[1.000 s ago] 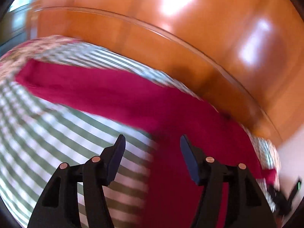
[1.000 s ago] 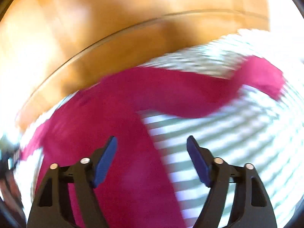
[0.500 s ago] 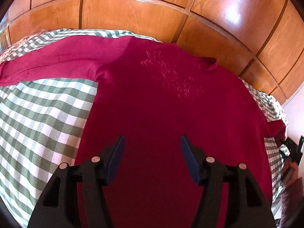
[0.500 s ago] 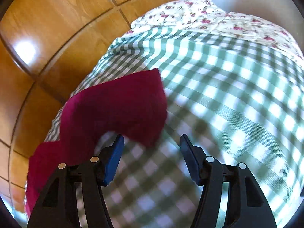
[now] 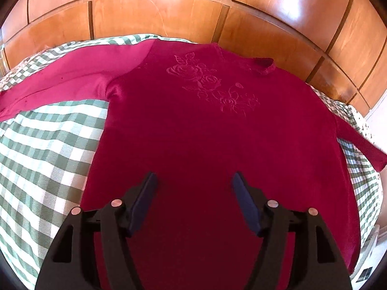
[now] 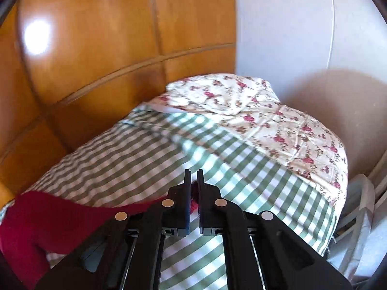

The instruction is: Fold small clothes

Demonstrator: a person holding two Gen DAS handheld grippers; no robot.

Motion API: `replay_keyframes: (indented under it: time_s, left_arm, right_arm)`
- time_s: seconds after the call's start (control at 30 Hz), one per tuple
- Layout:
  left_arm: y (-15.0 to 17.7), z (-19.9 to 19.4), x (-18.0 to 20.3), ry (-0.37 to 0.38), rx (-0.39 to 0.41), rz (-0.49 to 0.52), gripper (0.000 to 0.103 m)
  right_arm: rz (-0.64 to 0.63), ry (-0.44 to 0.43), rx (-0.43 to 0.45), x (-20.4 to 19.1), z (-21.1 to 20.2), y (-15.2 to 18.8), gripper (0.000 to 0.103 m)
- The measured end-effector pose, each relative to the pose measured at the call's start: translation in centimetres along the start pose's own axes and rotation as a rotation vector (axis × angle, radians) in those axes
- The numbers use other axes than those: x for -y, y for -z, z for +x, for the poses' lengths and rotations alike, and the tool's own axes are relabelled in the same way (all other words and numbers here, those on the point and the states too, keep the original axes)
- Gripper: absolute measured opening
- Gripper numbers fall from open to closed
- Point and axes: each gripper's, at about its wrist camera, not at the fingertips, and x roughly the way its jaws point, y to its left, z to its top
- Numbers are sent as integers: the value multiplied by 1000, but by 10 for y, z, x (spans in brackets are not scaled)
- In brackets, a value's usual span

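The red top (image 5: 205, 130) lies flat on the checked cover (image 5: 48, 145), front up. The left gripper (image 5: 194, 203) hovers wide above its lower body. The right gripper (image 6: 194, 181) pinches the sleeve end (image 6: 60, 217).

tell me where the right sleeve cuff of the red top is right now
In the right wrist view the cuff sits pinched in the right gripper, over the green checked cover, near the floral pillow.

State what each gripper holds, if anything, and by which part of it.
The right gripper is shut on the red sweater, gripping the end of its sleeve. The left gripper is open above the sweater's body and holds nothing.
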Motion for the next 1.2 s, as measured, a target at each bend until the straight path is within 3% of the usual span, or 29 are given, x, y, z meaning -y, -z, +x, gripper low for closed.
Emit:
replay_keyframes:
  time_s: [0.13, 0.23, 0.33, 0.4, 0.43, 0.47, 0.53, 0.7, 0.8, 0.87, 0.9, 1.1, 1.2]
  left_arm:
    - [0, 3, 4, -18, -8, 38, 68]
    - [0, 2, 3, -19, -12, 50, 69]
    - [0, 1, 2, -16, -7, 46, 69]
    - [1, 1, 2, -16, -2, 44, 69]
    - [2, -1, 2, -15, 2, 43, 69]
    - [3, -2, 2, -14, 5, 43, 69]
    - [5, -6, 1, -15, 14, 44, 69]
    - [14, -17, -8, -29, 36, 46, 69]
    - [22, -22, -23, -46, 39, 38, 69]
    - [28, -24, -33, -57, 38, 32, 68]
    - [30, -25, -37, -51, 35, 32, 68]
    - [57, -35, -42, -85, 46, 156, 65]
    - [64, -44, -46, -82, 49, 168, 65]
  right_arm:
    - [-41, 150, -33, 0, 41, 7, 0]
    - [-5, 73, -87, 0, 55, 19, 0]
    - [-19, -37, -96, -14, 38, 38, 0]
    - [-51, -167, -137, -34, 24, 57, 31]
    - [-59, -220, -156, -44, 20, 65, 71]
    - [-77, -298, -160, -61, 7, 80, 81]
    - [-134, -420, -204, -90, -7, 101, 81]
    - [-247, -714, -416, -174, -29, 171, 78]
    - [-420, -706, -415, -210, -51, 210, 61]
    - [-523, -690, -376, -219, -69, 224, 21]
    - [-535, -704, -390, -218, -77, 229, 11]
    - [-602, -640, -364, -185, -103, 253, 9]
    - [-514, -664, -357, -170, -102, 253, 14]
